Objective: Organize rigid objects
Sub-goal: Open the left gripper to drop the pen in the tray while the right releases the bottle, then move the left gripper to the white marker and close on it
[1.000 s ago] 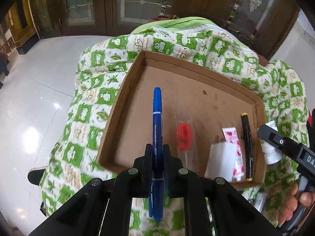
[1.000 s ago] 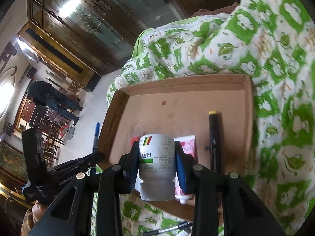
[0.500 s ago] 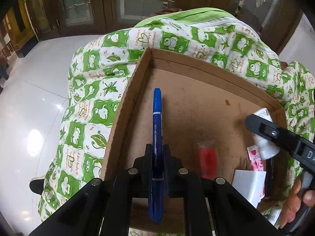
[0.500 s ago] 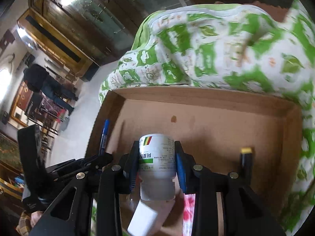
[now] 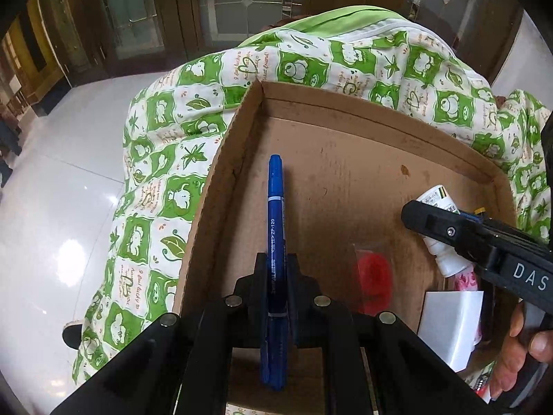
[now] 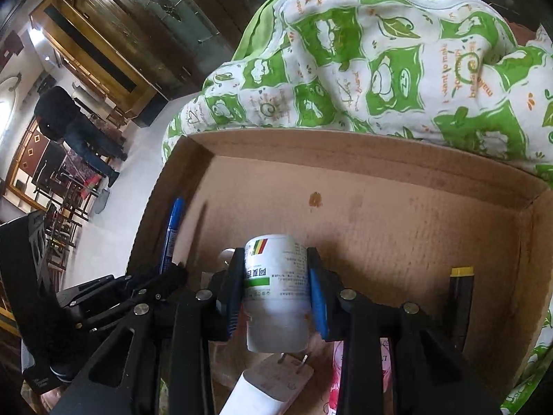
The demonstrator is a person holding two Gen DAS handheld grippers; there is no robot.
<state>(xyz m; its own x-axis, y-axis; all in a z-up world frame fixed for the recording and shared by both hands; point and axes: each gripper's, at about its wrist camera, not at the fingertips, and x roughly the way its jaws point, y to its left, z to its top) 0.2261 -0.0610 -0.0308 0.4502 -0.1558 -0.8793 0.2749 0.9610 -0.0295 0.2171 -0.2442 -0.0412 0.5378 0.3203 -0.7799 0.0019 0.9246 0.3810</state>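
My left gripper (image 5: 276, 269) is shut on a blue marker pen (image 5: 275, 214) that points forward over the left side of a shallow cardboard tray (image 5: 221, 159). In the right wrist view my right gripper (image 6: 276, 276) is shut on a white medicine bottle (image 6: 276, 290), cap toward the camera, held over the tray floor (image 6: 397, 228). The same bottle (image 5: 436, 197) and right gripper (image 5: 436, 223) show at the right of the left wrist view, a person's hand (image 5: 518, 356) on the handle. The blue pen (image 6: 171, 231) and left gripper (image 6: 162, 278) appear at the left of the right wrist view.
Inside the tray lie a red item in clear wrap (image 5: 375, 276), a white plug adapter (image 6: 273, 384), a pink tube (image 6: 359, 370) and a black pen with a yellow end (image 6: 461, 297). The tray rests on a green and white patterned cloth (image 5: 166, 159). White tiled floor (image 5: 52, 207) lies to the left.
Both grippers have moved forward and lower over the tray, so its floor fills more of both views. The right gripper with the bottle has come in from the tray's right edge.
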